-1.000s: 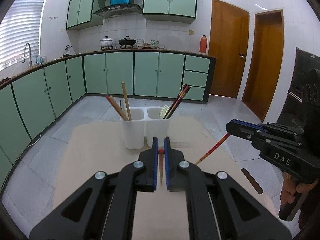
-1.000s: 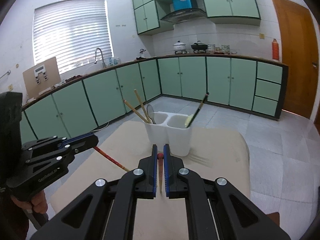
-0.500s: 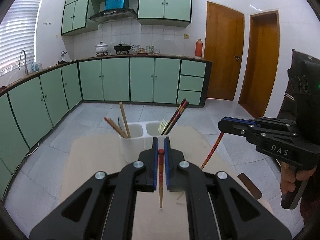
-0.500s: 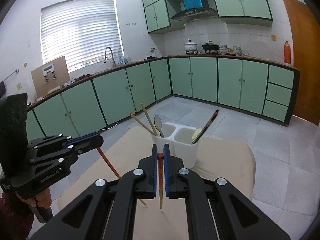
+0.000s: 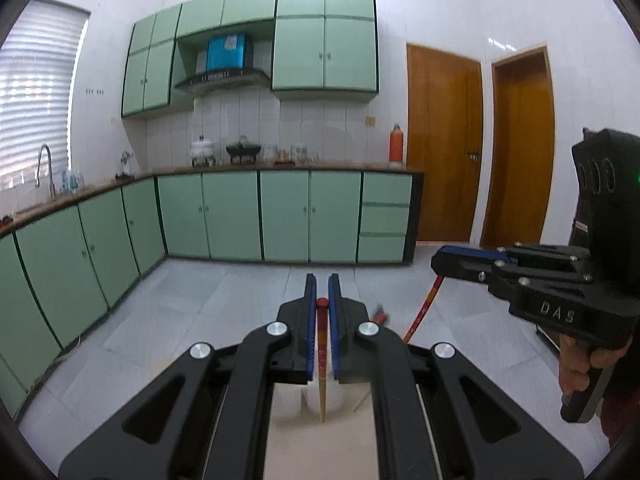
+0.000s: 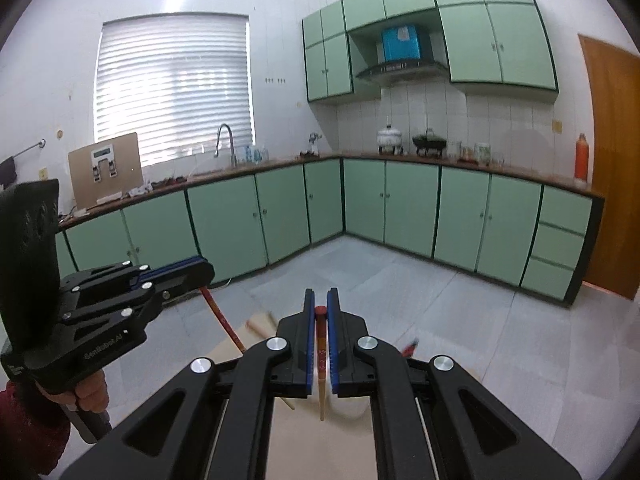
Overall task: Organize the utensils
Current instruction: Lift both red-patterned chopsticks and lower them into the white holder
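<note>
While each hand holds its tool level above the table (image 5: 288, 452), the left gripper (image 5: 322, 292) pinches a red-topped chopstick (image 5: 321, 360) that hangs straight down between its blue pads, and the right gripper (image 6: 321, 308) clamps a second chopstick (image 6: 321, 364) the same way. Below them the white utensil holder (image 5: 292, 400) is mostly hidden by the black arms and blurred. Only the right wrist view shows pale chopsticks (image 6: 260, 325) poking up near the table's far edge.
</note>
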Tool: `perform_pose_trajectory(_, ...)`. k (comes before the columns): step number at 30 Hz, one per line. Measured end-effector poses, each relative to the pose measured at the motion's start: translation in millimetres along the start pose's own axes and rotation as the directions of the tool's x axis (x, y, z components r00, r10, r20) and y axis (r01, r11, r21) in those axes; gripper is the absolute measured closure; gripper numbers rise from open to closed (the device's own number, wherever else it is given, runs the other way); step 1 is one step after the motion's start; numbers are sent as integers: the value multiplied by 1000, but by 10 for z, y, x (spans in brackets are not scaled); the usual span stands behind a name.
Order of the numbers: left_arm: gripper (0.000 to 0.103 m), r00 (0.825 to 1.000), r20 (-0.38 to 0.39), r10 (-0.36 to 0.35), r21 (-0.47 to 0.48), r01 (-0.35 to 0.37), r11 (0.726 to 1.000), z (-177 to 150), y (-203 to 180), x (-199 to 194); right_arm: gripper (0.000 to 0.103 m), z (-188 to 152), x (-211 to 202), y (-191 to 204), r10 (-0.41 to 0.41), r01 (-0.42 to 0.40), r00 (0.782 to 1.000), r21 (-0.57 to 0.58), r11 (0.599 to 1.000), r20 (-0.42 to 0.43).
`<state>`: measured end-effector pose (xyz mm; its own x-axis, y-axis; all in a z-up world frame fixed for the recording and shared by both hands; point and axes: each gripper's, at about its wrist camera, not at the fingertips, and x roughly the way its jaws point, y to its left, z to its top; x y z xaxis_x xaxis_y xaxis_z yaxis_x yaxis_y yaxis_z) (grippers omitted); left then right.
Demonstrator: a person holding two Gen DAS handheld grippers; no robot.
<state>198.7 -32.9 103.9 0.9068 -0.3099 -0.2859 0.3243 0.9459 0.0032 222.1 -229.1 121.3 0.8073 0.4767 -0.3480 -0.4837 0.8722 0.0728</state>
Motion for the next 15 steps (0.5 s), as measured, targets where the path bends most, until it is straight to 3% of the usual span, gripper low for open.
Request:
perform_pose_trajectory(7,98,998,55,27,-4,-26,1000,380,76,388,97,333,279,-166,-17,17,999,6,1000,32)
perform_pose_trajectory(15,98,997,-13,80,-28,-81,996,85,270,1062,97,121,911,-355,-31,33,998,27,999,-51)
